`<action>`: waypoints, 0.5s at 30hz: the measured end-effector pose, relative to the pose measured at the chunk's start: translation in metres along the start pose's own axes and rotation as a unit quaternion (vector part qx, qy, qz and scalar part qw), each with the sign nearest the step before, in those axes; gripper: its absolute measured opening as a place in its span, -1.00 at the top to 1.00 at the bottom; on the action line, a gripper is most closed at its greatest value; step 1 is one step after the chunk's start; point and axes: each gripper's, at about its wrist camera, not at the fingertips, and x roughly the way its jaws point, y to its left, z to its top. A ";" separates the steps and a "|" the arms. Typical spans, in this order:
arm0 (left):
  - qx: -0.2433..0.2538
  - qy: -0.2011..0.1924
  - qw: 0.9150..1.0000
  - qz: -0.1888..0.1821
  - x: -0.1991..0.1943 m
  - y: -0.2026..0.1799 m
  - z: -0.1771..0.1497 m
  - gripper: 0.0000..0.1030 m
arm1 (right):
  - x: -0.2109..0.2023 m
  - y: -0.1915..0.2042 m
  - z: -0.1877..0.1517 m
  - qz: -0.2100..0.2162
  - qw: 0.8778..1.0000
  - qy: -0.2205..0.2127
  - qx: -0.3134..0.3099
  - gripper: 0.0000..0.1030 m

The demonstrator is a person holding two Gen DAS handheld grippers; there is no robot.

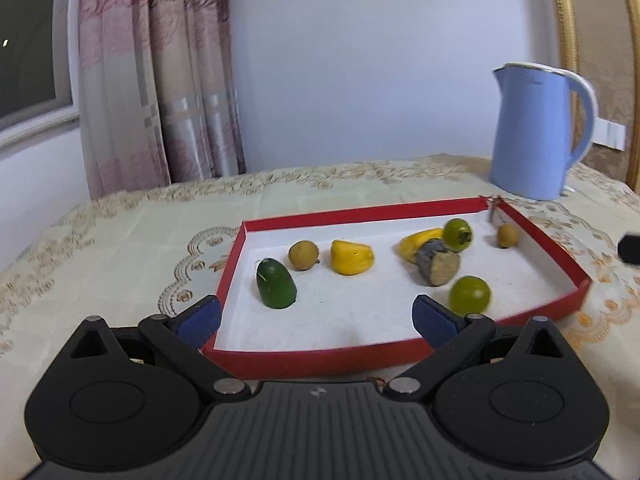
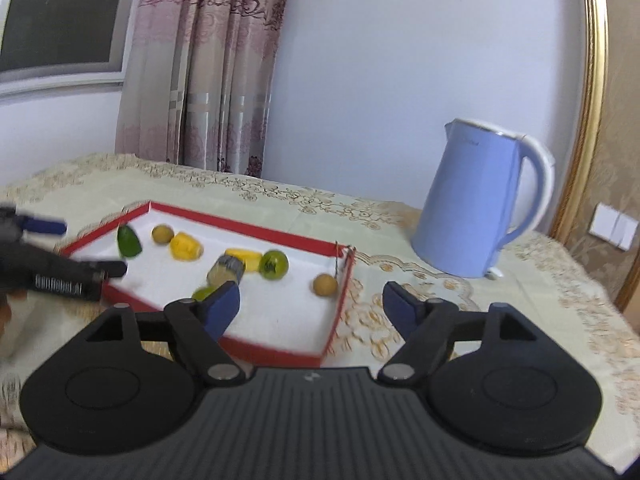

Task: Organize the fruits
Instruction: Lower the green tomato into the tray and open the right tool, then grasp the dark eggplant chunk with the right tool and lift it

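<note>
A shallow red tray (image 1: 360, 210) with a white floor holds all the fruit. From left to right lie a dark green fruit (image 1: 276, 284), a brown round one (image 1: 303, 255), two yellow pieces (image 1: 351, 257), a grey-brown cut chunk (image 1: 438, 267), two green round fruits (image 1: 470, 295) and a small brown one (image 1: 508, 236). My left gripper (image 1: 316, 316) is open over the tray's near edge with nothing between its fingers. My right gripper (image 2: 312, 300) is open and empty above the tray's right corner (image 2: 332, 344). Its left finger hides part of a green fruit (image 2: 202, 293).
A light blue kettle (image 2: 476, 204) stands on the embroidered tablecloth (image 2: 400, 220) to the right behind the tray. A curtain (image 1: 160, 80) and a window are at the back left. A gold-framed panel (image 2: 592, 100) rises at the right. The table's edge curves round on the left.
</note>
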 end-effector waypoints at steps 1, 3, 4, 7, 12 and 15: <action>0.010 -0.003 1.000 0.005 -0.005 -0.003 -0.001 -0.99 | -0.003 0.002 -0.005 0.002 1.000 0.001 -0.004 -0.63; 0.035 -0.010 0.999 0.017 -0.015 -0.010 -0.003 -0.99 | -0.005 0.009 -0.015 0.007 1.000 0.010 -0.011 -0.64; 0.045 -0.013 0.999 0.021 -0.019 -0.013 -0.004 -0.99 | -0.004 0.012 -0.018 0.010 1.000 0.015 -0.014 -0.64; 0.076 -0.018 0.997 0.015 -0.025 -0.025 -0.008 -0.99 | -0.003 0.018 -0.026 0.018 0.999 0.025 -0.011 -0.64; 0.130 -0.008 0.991 0.028 -0.020 -0.051 -0.017 -0.99 | -0.006 0.026 -0.033 0.025 0.999 0.029 -0.018 -0.65; 0.170 -0.012 0.984 0.051 -0.017 -0.065 -0.025 -0.99 | -0.008 0.030 -0.035 0.029 0.999 0.031 -0.027 -0.67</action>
